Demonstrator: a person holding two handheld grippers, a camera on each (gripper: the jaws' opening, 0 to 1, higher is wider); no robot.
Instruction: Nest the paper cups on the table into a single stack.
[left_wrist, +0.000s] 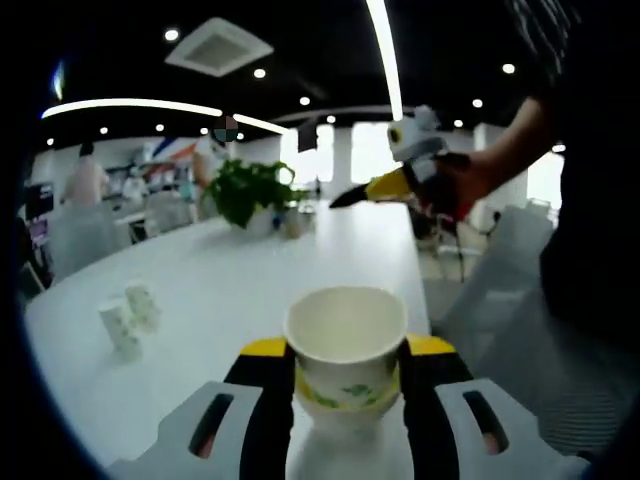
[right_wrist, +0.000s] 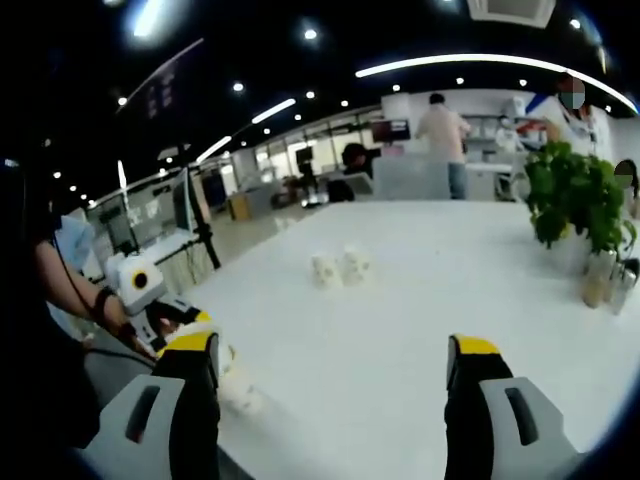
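Note:
A white paper cup (left_wrist: 345, 345) with a green print stands upright between the yellow-tipped jaws of my left gripper (left_wrist: 347, 372), which is shut on it. Two more small cups (left_wrist: 131, 314) stand close together on the white table, far off to the left. In the right gripper view the same pair of cups (right_wrist: 340, 267) sits mid-table, well ahead of my right gripper (right_wrist: 333, 360), whose jaws stand wide apart with nothing between them. The left gripper (right_wrist: 165, 315) shows at the left edge with its cup (right_wrist: 238, 385). A hand holds the right gripper (left_wrist: 400, 180) above the table's far right.
The long white table (right_wrist: 420, 300) runs away from me. A potted green plant (left_wrist: 250, 190) stands at its far end beside a small container (right_wrist: 597, 280). Several people stand at desks in the background. A person's dark torso (left_wrist: 590, 200) is close on the right.

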